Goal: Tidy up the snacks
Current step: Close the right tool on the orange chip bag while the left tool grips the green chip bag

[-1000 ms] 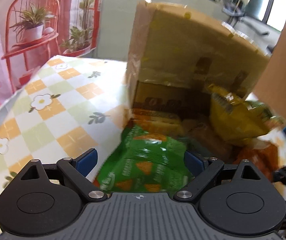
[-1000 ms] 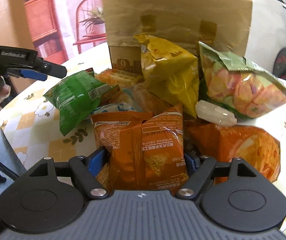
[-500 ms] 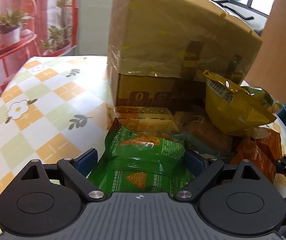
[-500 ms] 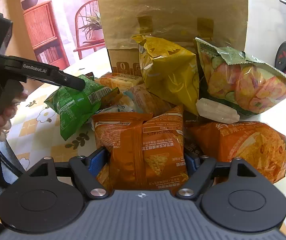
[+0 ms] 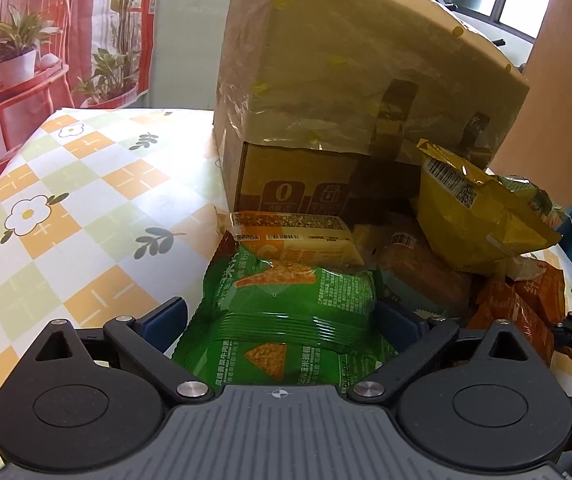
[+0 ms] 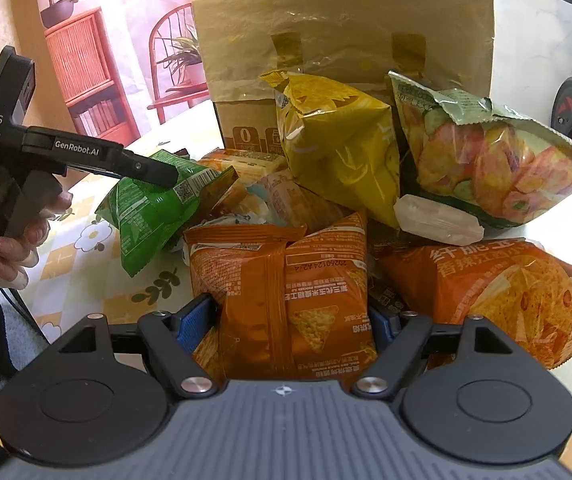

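Observation:
A green snack bag point(image 5: 286, 304) lies between the fingers of my left gripper point(image 5: 282, 316), whose jaws are opening; the blue pads stand just off its sides. In the right wrist view one left finger point(image 6: 146, 168) lies over the green bag point(image 6: 146, 212), which rests on the tablecloth at the pile's left edge. My right gripper point(image 6: 290, 316) is shut on an orange snack bag point(image 6: 286, 280) at the pile's front. Behind the pile stands a paper-wrapped cardboard box point(image 6: 346, 20).
In the pile are a yellow bag point(image 6: 338, 140), a green-topped vegetable-crisp bag point(image 6: 486, 152), a big orange bag point(image 6: 486, 288), a white packet point(image 6: 438, 220) and a flat orange packet point(image 5: 298, 240). The checked tablecloth point(image 5: 66, 208) stretches left. A hand point(image 6: 10, 240) holds the left gripper.
The left gripper came down and nearer the box with the green bag, and its pads spread off the bag's sides. The right gripper and its orange bag stayed put.

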`<state>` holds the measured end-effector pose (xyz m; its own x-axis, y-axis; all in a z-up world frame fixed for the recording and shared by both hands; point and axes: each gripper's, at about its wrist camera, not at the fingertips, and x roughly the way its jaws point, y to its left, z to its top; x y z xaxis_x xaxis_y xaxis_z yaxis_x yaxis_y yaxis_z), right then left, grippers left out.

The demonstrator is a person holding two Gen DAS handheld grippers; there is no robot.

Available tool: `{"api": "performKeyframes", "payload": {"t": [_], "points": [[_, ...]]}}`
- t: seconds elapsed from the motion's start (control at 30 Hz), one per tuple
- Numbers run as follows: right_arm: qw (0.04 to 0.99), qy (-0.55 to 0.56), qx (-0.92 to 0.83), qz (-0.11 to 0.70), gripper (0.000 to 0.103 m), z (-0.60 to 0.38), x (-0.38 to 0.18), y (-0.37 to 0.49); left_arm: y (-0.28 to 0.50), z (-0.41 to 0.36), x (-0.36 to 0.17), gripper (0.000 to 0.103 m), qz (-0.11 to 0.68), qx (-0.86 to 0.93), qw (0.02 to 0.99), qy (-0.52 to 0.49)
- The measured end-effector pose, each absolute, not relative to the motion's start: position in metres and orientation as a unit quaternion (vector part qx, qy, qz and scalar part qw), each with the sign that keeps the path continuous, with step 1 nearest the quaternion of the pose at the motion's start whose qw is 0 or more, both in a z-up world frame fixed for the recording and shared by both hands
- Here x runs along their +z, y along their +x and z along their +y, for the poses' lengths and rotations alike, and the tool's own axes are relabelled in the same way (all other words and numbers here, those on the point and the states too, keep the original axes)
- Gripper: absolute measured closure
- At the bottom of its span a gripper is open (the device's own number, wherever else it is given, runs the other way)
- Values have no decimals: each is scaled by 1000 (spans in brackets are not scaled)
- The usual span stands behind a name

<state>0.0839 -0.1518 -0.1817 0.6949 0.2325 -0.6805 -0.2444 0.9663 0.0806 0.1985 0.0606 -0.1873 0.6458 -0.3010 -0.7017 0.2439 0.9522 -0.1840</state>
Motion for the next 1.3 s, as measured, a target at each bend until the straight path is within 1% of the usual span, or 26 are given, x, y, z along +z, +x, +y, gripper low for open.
{"api": "performKeyframes", "payload": {"t": [0.3, 1.3], "points": [[921, -7, 129, 368, 24, -151, -181, 84, 196, 55, -192, 0, 382, -149, 912, -23], [922, -5, 129, 366, 24, -151, -181, 84, 199, 62, -198, 0, 387, -161, 907, -41]]}}
